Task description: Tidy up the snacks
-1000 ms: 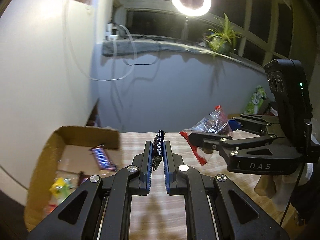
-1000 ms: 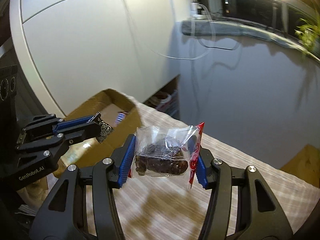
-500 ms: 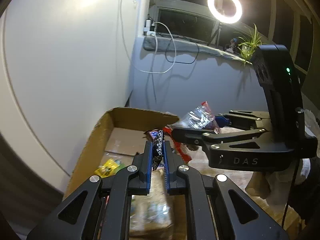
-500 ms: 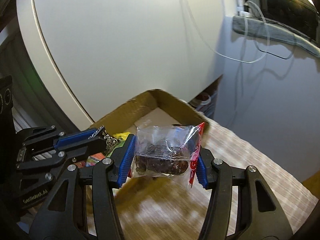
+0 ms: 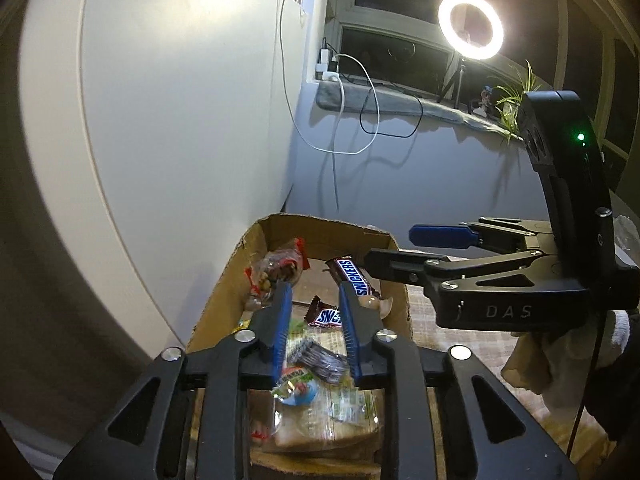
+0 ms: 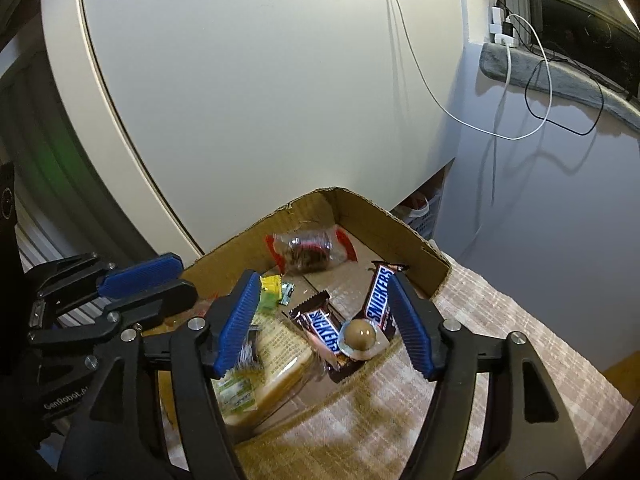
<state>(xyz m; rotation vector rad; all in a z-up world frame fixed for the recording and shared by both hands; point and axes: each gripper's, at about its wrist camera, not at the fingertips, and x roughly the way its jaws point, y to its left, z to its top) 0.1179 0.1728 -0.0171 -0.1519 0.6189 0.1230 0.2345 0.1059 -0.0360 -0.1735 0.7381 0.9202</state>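
Left gripper (image 5: 314, 328) jaws opening, nothing gripped; dark wrapper (image 5: 318, 356) seen dropping into box (image 5: 224, 292) below. Right gripper (image 6: 324, 324) jaws opening, empty; clear snack bag (image 6: 310, 249) lying at box's far end. Both poised over box, judged for release. Box set on striped worktop (image 6: 500, 320) edge, beside white cabinet (image 6: 260, 80); ring light (image 5: 471, 25) at dark window.

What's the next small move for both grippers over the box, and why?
Probably lift both clear of the cardboard box. The left gripper and right gripper are opening with nothing between the jaws, and the clear date packet already lies inside beside the Snickers bars.
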